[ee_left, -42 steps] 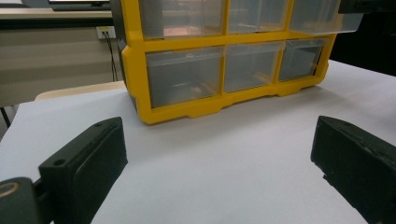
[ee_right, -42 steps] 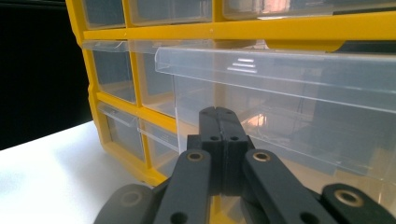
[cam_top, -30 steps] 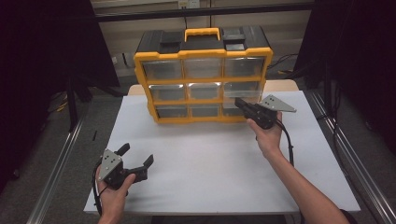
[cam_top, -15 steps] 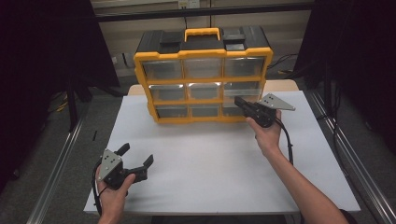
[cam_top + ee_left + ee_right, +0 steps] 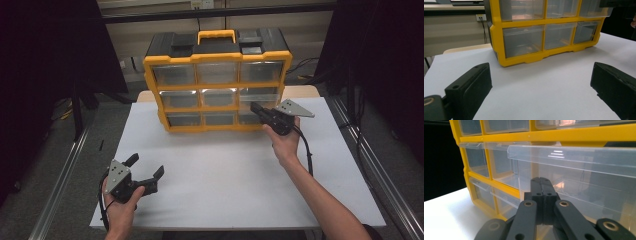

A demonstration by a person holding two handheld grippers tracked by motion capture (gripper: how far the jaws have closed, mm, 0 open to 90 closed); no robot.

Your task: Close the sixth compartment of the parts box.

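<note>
Here, the yellow plastic nine-drawer organiser (image 5: pixel 217 82) faces me, long axis crosswise; my right gripper (image 5: pixel 256 107), jaws closed, touches its clear middle-right drawer (image 5: pixel 574 182); my left gripper (image 5: pixel 147 167) is spread wide.

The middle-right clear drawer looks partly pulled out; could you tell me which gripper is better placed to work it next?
The right gripper: its shut jaws sit at the middle-right drawer of the yellow organizer. The left gripper hangs open near the table's front edge.

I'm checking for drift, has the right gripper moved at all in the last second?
No. In the high view the right gripper sits at the same spot against the yellow drawer cabinet, at its right column's middle drawer.
</note>
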